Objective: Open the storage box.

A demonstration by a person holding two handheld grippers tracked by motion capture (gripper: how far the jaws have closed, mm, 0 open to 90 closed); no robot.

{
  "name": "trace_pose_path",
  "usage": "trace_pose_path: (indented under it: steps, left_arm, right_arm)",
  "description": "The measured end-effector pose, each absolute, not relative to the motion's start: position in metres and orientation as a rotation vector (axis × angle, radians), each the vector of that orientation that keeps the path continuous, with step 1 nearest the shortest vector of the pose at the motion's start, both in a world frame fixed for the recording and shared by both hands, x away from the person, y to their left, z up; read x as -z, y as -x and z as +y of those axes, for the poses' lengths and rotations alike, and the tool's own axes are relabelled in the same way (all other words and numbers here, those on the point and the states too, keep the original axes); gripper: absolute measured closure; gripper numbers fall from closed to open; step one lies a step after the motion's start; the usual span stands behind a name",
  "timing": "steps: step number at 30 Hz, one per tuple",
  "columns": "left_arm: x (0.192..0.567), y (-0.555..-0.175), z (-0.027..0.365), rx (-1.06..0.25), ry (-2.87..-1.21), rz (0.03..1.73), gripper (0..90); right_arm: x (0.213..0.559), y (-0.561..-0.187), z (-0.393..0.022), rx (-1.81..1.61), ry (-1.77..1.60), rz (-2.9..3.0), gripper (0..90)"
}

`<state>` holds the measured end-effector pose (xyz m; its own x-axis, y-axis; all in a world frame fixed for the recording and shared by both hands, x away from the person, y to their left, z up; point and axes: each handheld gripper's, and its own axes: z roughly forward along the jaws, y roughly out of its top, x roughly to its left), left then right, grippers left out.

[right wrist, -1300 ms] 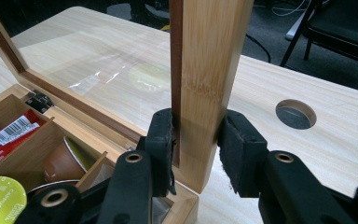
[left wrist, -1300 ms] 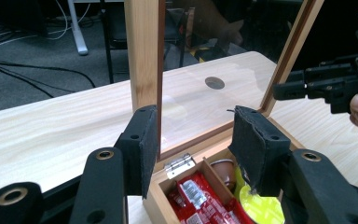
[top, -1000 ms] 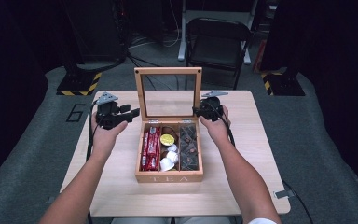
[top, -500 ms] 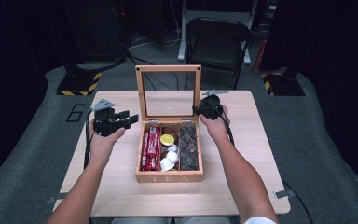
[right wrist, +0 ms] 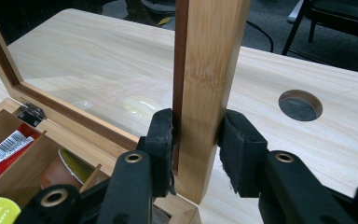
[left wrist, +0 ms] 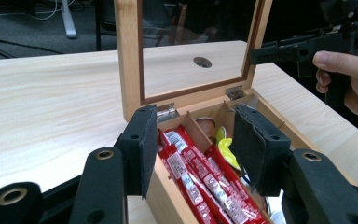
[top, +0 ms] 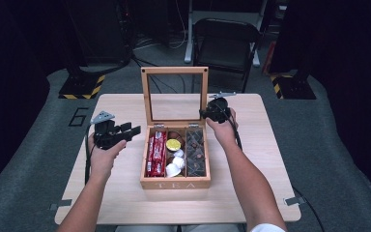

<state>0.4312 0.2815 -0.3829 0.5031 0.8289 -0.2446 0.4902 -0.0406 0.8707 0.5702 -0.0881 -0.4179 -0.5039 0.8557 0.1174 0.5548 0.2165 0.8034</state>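
I see a pale wooden table with a round cable hole in its top. Directly on it sits a wooden tea box, near the middle, its glass-paned lid standing upright.

Right compartment of the tea box: contents too dark to identify. Red packets cut off by the lower edge. Lid top cropped.

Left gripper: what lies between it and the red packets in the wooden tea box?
Only the box's near side wall; the left gripper, open, straddles it, in the left gripper view.
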Motion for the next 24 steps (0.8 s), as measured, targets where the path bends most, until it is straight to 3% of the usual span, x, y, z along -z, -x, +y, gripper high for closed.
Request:
trace_pose_path:
  steps: [13, 24]
  left_arm:
    - [0.389, -0.424, 0.293, -0.388, -1.676, 1.153, 49.8]
    - [0.389, -0.418, 0.297, -0.404, -1.688, 1.142, 47.0]
  right_arm:
    - [0.416, -0.57, -0.086, -1.165, -1.33, 2.145, 64.3]
    - [0.41, -0.553, -0.093, -1.2, -1.356, 2.126, 48.3]
